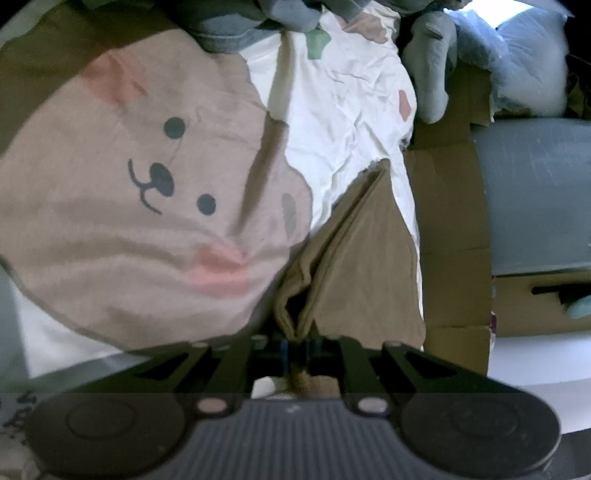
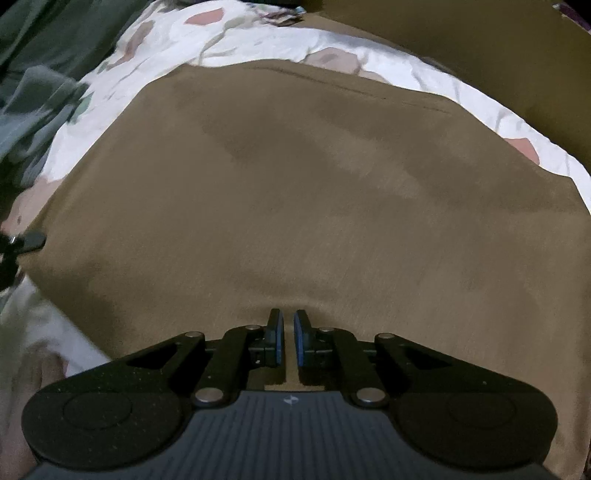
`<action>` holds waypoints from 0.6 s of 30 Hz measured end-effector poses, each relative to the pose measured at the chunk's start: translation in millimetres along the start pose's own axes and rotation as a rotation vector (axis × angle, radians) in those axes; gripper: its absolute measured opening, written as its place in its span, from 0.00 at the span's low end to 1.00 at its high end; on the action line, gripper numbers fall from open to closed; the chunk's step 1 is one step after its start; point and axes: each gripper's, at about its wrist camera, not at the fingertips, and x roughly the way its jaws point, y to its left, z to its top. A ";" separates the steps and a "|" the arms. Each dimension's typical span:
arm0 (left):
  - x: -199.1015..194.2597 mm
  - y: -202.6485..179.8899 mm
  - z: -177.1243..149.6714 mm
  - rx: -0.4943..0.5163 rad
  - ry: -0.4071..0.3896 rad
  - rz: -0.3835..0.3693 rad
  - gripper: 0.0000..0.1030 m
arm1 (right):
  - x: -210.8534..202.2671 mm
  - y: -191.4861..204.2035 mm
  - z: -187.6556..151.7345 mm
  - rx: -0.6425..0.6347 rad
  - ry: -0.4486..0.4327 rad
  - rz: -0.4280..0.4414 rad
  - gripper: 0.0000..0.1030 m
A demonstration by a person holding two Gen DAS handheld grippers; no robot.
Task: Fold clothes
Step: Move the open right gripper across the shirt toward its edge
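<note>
An olive-brown garment (image 1: 354, 258) lies on a bed in the left wrist view. Its folded corner rises to my left gripper (image 1: 295, 339), which is shut on the bunched layers. In the right wrist view the same garment (image 2: 295, 184) spreads flat and fills most of the frame. My right gripper (image 2: 288, 317) points steeply down at its near part. The blue pads (image 2: 301, 332) stand almost together, the cloth puckers at their tips, and a thin strip of it shows between them.
The bed sheet (image 1: 351, 110) is white with a large pink bear print (image 1: 147, 184). Grey clothes (image 1: 236, 29) are piled at the far end. Cardboard (image 1: 450, 221) stands along the bed's right side. Grey-green clothes (image 2: 37, 74) lie at the left in the right wrist view.
</note>
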 end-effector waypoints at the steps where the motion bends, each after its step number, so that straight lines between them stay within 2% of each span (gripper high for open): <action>1: 0.0 0.4 -0.1 -0.001 -0.001 -0.002 0.08 | 2.4 -1.3 3.1 0.009 -0.001 -0.002 0.11; 11: 0.3 2.5 1.5 0.002 0.006 -0.014 0.09 | 24.2 -7.3 34.1 0.076 -0.009 -0.030 0.11; 18: 1.0 -1.4 3.7 0.056 0.030 -0.009 0.10 | 38.0 -23.8 69.7 0.121 -0.043 -0.059 0.11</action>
